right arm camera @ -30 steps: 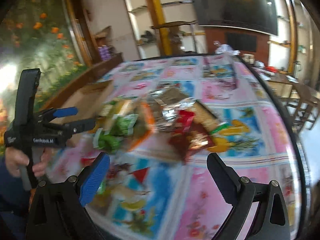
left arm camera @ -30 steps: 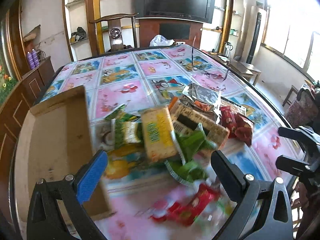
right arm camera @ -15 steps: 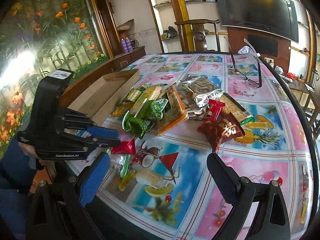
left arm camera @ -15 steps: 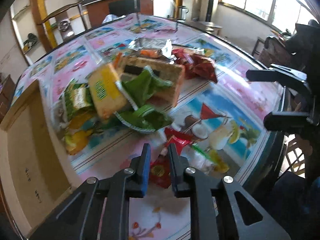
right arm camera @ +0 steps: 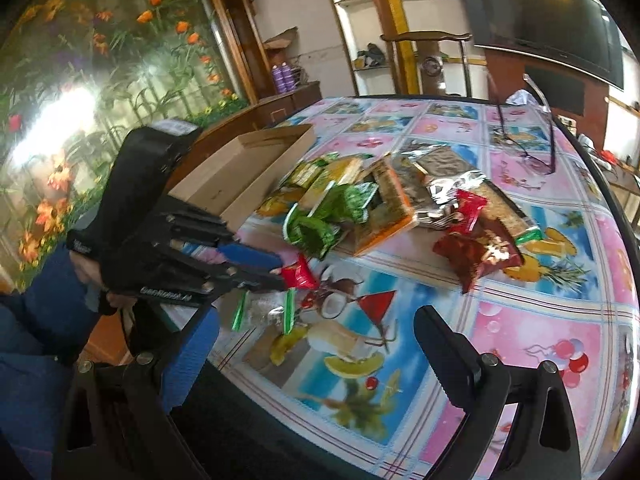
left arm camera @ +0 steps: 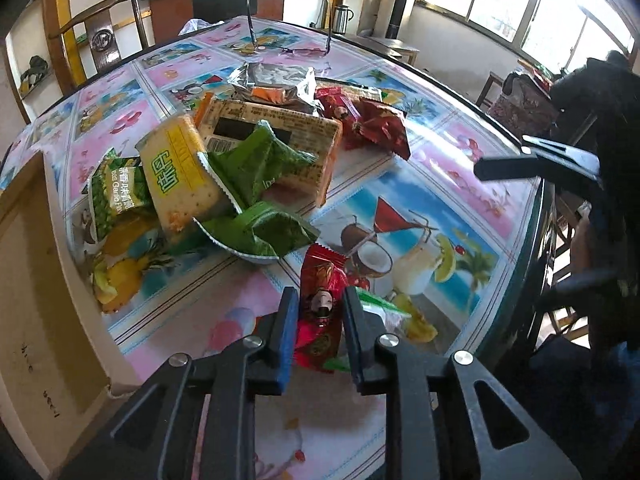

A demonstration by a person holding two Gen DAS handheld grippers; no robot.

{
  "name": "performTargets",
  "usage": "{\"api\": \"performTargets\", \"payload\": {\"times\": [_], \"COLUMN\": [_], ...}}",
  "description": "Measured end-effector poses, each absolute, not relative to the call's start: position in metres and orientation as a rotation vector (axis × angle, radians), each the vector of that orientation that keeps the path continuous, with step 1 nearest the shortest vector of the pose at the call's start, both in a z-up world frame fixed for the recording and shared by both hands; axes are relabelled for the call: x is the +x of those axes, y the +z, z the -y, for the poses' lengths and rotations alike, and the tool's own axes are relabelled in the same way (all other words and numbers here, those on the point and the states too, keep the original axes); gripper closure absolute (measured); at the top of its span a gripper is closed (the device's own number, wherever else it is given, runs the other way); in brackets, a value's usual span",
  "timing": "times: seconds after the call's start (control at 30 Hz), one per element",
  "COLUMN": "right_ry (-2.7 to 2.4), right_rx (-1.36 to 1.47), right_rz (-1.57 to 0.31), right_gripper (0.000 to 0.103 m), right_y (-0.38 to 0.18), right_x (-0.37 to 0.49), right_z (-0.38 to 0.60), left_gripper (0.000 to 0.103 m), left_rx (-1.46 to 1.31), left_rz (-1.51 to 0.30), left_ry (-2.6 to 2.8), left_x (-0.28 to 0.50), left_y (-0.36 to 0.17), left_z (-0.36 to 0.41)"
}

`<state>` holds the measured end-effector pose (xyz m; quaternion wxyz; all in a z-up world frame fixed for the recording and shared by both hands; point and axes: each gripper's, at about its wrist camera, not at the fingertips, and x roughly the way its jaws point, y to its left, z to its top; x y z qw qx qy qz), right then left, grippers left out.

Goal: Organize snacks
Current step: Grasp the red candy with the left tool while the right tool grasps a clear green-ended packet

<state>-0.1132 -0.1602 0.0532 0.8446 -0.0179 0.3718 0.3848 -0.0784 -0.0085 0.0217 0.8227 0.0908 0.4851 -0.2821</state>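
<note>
Near edge of the desk point(left arm camera: 472, 148), close to the person: left gripper point(left arm camera: 320, 320) with fingers point(left arm camera: 286, 320) pinched on a small red snack packet point(left arm camera: 320, 300), jaws easing open a touch yet pads pressed against both sides of the wrapper. Packet lying partly over a clear, green-ended wrapper point(left arm camera: 376, 304) beside it. Right gripper point(right arm camera: 316, 344) hovering over the same near edge, fingers spread wide, nothing between them. Rest of the snacks heaped mid-desk: yellow cracker pack point(left arm camera: 180, 172), green packets point(left arm camera: 256, 168), a large printed biscuit pack point(left arm camera: 280, 136), dark red bags point(left arm camera: 372, 124), foil wrappers behind. Open cardboard box point(right arm camera: 244, 168) waiting at the left edge, a likely destination. Pair of glasses point(left arm camera: 288, 46) at the far edge.

Risks from here: slick, thin wrapper slipping out on the lift, given a shallow grip and loosening jaws; neighbouring clear wrapper snagged and dragged off the desk edge just beside it; packet swung too low on the way to the box, clipping the heap and scattering the green packets.
</note>
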Motion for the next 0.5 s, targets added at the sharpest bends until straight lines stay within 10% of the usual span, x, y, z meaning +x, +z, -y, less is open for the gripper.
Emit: {"api": "performTargets", "payload": {"times": [0.27,0.37,0.5], "right_ry": [0.865,0.868,0.866], "right_rx": [-0.09,-0.1,-0.101], "right_rz": [-0.805,-0.809,-0.81], "right_gripper": [0.003,0.003,0.003], "right_y": [0.05,0.048,0.049], "right_x": [-0.12,-0.121,-0.122], "right_z": [0.142,0.139,0.138], "left_gripper": [0.079,0.062,0.085], "left_rx": [0.169,0.193,0.254], "left_rz": [-1.026,-1.033,-1.013], "left_ry": [-0.589,-0.55,-0.51], "left_x": [-0.075,-0.072,-0.072], "left_y": [0.022,0.018,0.015], "left_z": [0.01,0.014,0.022]}}
